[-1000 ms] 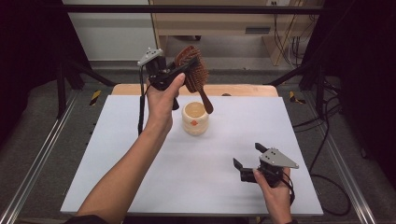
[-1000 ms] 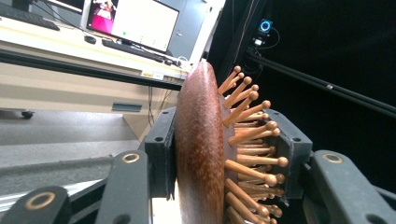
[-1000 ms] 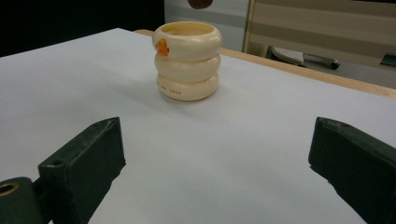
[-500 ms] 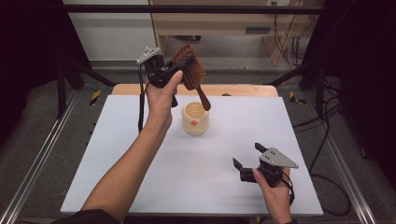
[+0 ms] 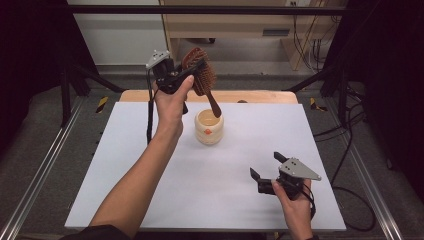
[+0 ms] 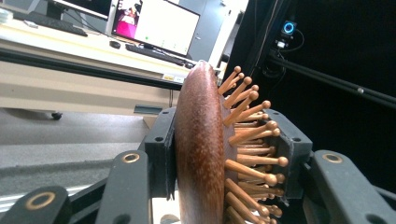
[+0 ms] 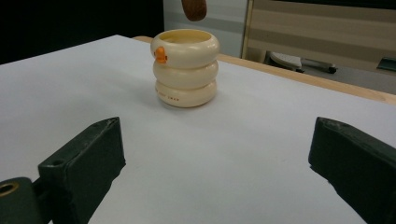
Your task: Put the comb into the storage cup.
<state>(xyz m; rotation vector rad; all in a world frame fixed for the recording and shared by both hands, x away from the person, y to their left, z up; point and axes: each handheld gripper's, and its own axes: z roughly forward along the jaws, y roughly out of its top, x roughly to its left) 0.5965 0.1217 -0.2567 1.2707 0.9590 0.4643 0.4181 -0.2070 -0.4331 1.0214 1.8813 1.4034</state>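
My left gripper (image 5: 192, 75) is closed on the head of the wooden hairbrush (image 5: 200, 75), and I hold it high so the handle (image 5: 215, 107) points down over the cream cup (image 5: 209, 126), ready to go in, I think. The cup stands in the middle of the white table (image 5: 125, 165). My right gripper (image 5: 265, 167) rests near the front with its jaws wide apart and empty, out of the way.
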